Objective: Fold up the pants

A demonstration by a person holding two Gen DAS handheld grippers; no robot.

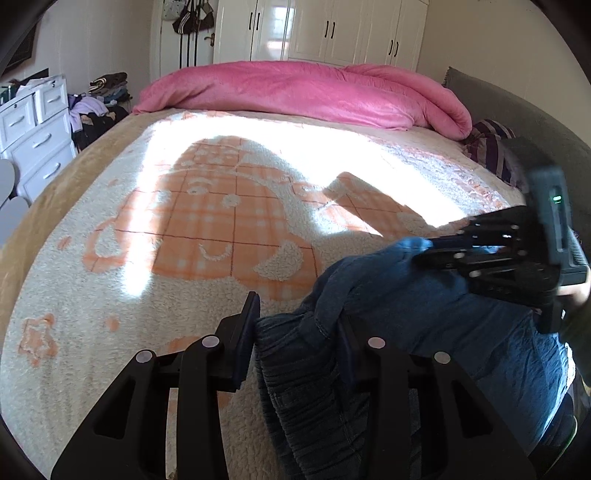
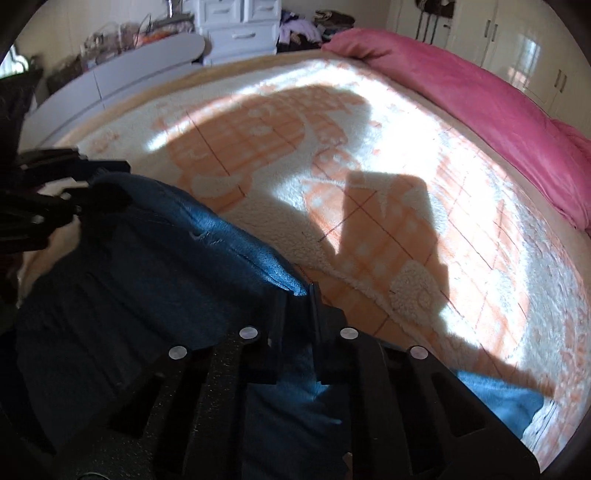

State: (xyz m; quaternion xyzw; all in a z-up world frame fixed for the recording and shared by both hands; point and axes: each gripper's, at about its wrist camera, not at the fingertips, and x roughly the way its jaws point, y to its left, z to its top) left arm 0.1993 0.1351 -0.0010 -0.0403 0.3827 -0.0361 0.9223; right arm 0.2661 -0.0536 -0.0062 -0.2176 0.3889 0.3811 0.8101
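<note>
pants (image 1: 399, 306): dark blue denim, soft and creased, with a gathered, ribbed band; bunched on the near part of the bed, their top edge lifted between the two grippers.
left gripper (image 1: 295, 339): black plastic fingers with flat pads, part closed around the ribbed band; the denim fills the gap, and the right pad is buried in a fold.
right gripper (image 2: 300, 295): jaws pressed together on a fold of the denim edge, which pokes out lit bright blue at the tips; in the left wrist view it reaches in from the right, blurred.
blanket (image 1: 184, 229): fluffy cream fleece with an orange checked pattern and a star, covering the bed under the pants; strong sunlight and hard shadows lie across it.
quilt (image 1: 303, 92): pink, puffy, rolled in a long heap along the far side of the bed.
drawer unit (image 1: 33, 125): white, with metal handles, standing beside the bed; what the drawers hold cannot be seen.
clothes pile (image 1: 99, 103): loose mixed garments heaped next to the drawer unit.
wardrobe (image 1: 321, 29): glossy white doors with dark handles, behind the quilt.
</note>
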